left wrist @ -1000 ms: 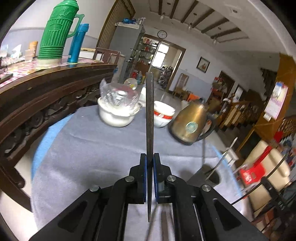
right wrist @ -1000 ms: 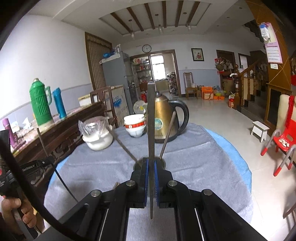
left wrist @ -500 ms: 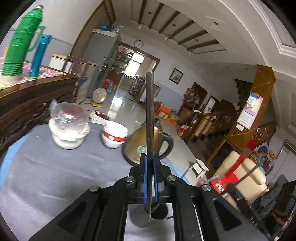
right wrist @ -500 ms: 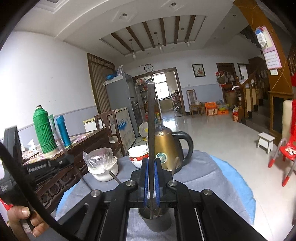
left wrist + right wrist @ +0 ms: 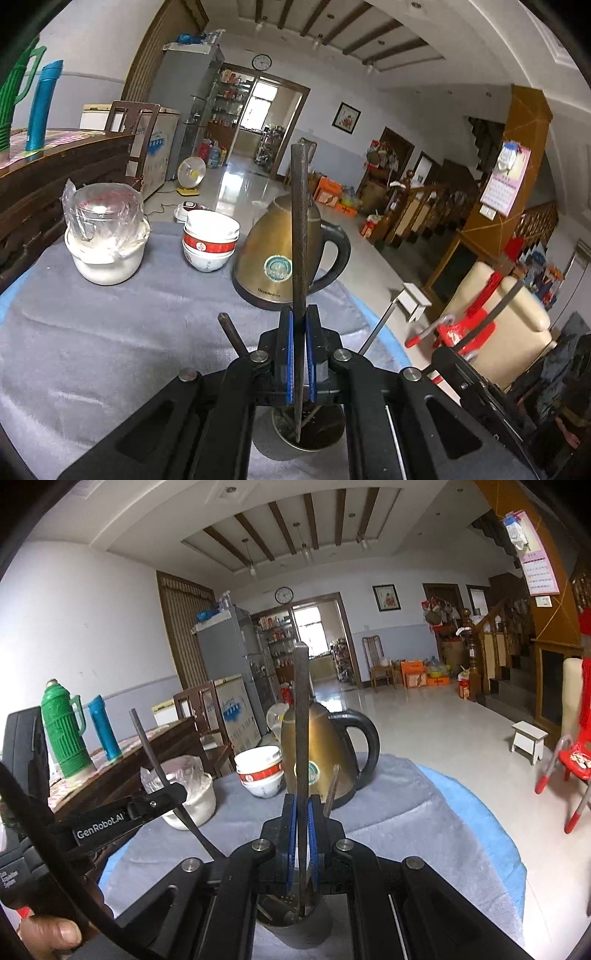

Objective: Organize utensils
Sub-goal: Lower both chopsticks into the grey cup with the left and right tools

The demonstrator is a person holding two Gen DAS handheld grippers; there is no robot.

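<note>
Step in hand: dropping utensils into the holder. Both grippers carry 1 long dark metal rod each, looks like a chopstick or skewer, cannot tell which.

Left gripper point(image 5: 299, 354): jaws clenched on the left rod point(image 5: 298, 236), blue pads pressing both sides. The rod stands roughly upright through the fingers, upper end well above them, lower tip poking out below, right over or just inside the mouth of the metal cup point(image 5: 314, 441) on the grey cloth point(image 5: 110, 332). Whether the tip touches the cup bottom, cannot tell.

Right gripper point(image 5: 301, 838): jaws also clamped, on the right rod point(image 5: 302, 716), same upright pose. Its lower tip sits inside the cup point(image 5: 295, 934) opening, directly under the fingers. At least 1 more rod point(image 5: 330, 788) already leans out of the cup, beside the right gripper.

In the right wrist view the left gripper shows at the left with its rod slanting toward the cup; the person's hand point(image 5: 51, 930) is at the bottom left corner.

Behind the cup: brass kettle point(image 5: 284, 251), stacked bowls point(image 5: 210, 240), white pot with a plastic bag point(image 5: 107, 236). None in the way.

Next move, my read: lower each tip a bit deeper, then open the jaws so the rods drop in. Both tools crowd 1 small cup, so releasing 1 at a time looks safer; a knock could tip it.
</note>
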